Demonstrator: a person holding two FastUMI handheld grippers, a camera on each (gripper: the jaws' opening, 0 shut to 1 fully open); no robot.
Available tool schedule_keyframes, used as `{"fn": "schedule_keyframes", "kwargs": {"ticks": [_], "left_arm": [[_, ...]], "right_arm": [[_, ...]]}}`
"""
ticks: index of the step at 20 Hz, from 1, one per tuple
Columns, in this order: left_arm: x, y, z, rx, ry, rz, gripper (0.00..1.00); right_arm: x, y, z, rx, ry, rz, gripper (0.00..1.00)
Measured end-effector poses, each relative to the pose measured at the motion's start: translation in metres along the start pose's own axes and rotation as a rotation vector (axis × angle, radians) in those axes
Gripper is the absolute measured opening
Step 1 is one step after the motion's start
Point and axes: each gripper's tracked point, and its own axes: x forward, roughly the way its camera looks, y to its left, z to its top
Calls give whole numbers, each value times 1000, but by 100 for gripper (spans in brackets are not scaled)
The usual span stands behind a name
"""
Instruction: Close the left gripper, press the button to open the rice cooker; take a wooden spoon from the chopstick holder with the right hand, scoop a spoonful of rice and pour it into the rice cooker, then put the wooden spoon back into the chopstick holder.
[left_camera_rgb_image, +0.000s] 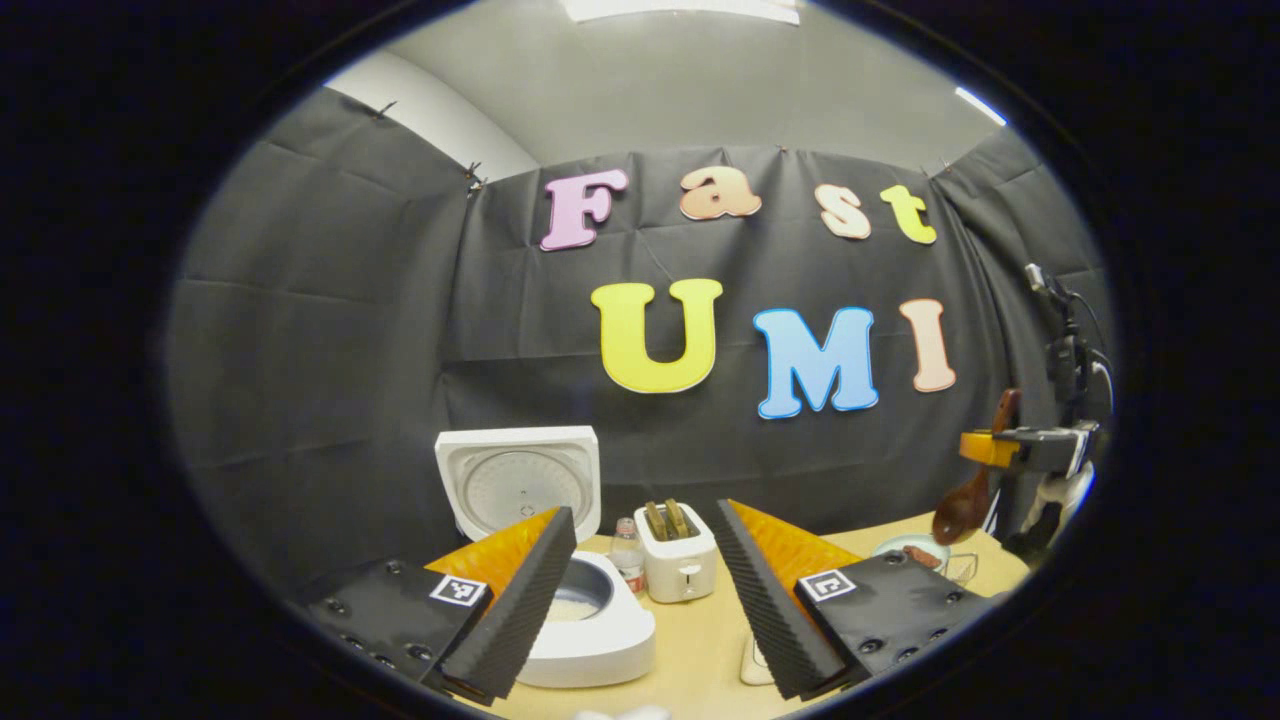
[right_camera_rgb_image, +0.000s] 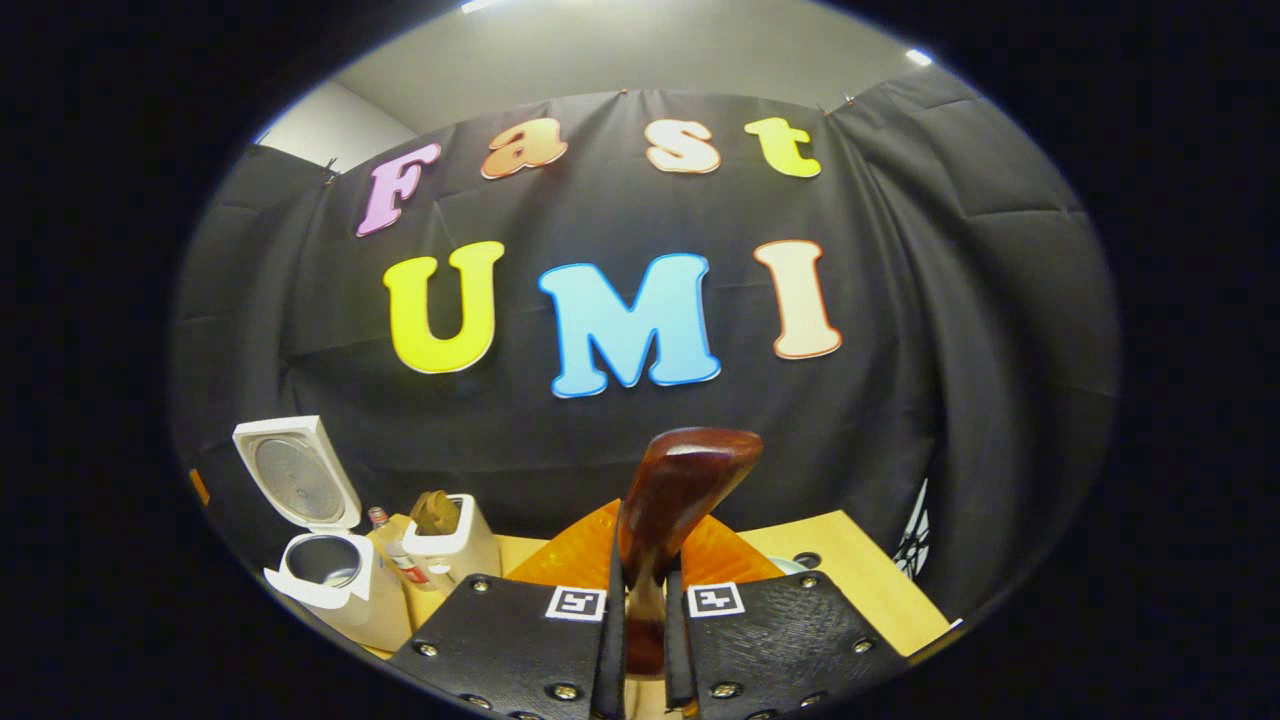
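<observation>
The white rice cooker (left_camera_rgb_image: 590, 640) stands open with its lid (left_camera_rgb_image: 520, 478) upright, and white rice shows in its pot. My left gripper (left_camera_rgb_image: 643, 515) hangs open just in front of it, holding nothing. Far to the right, my right gripper (left_camera_rgb_image: 1010, 445) is held above the table with the dark wooden spoon (left_camera_rgb_image: 965, 505) in it, broad end hanging down. In the right gripper view, my right gripper (right_camera_rgb_image: 645, 600) is shut on the wooden spoon (right_camera_rgb_image: 685, 480), which rises between the fingers. The rice cooker (right_camera_rgb_image: 325, 575) sits far left there, lid (right_camera_rgb_image: 295, 475) up.
A white toaster (left_camera_rgb_image: 678, 565) with bread and a small bottle (left_camera_rgb_image: 627, 555) stand beside the cooker on the wooden table (left_camera_rgb_image: 700, 640). A pale bowl (left_camera_rgb_image: 908, 548) and a wire holder (left_camera_rgb_image: 962, 568) sit below the right gripper. The toaster (right_camera_rgb_image: 455, 540) stands right of the cooker.
</observation>
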Motion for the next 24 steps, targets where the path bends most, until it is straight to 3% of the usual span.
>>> {"fn": "schedule_keyframes", "kwargs": {"ticks": [4, 5, 6, 8, 9, 10, 16, 18, 24], "left_arm": [[-1, 16, -7, -1, 8, -8, 98], [0, 20, -8, 8, 5, -8, 98], [2, 24, -9, 18, 2, -9, 98], [3, 28, -12, 25, 1, -12, 97], [5, 29, -15, 24, 5, -14, 96], [7, 31, -19, 14, 11, -18, 96], [15, 35, -39, -3, 37, -26, 98], [18, 35, -42, 8, 42, -30, 96], [24, 34, -58, -2, 80, -43, 97]], "right_arm": [[8, 60, -49, -94, 47, 50, 16], [10, 72, -63, -127, 60, 59, 20], [13, 79, -78, -168, 72, 58, 16], [19, 88, -107, -262, 95, 53, 16], [22, 93, -122, -309, 108, 56, 11], [25, 96, -137, -357, 121, 60, 16], [39, 97, -209, -557, 187, 59, 16], [42, 93, -226, -551, 215, 62, 16], [47, 92, -249, -352, 295, 74, 16]]}}
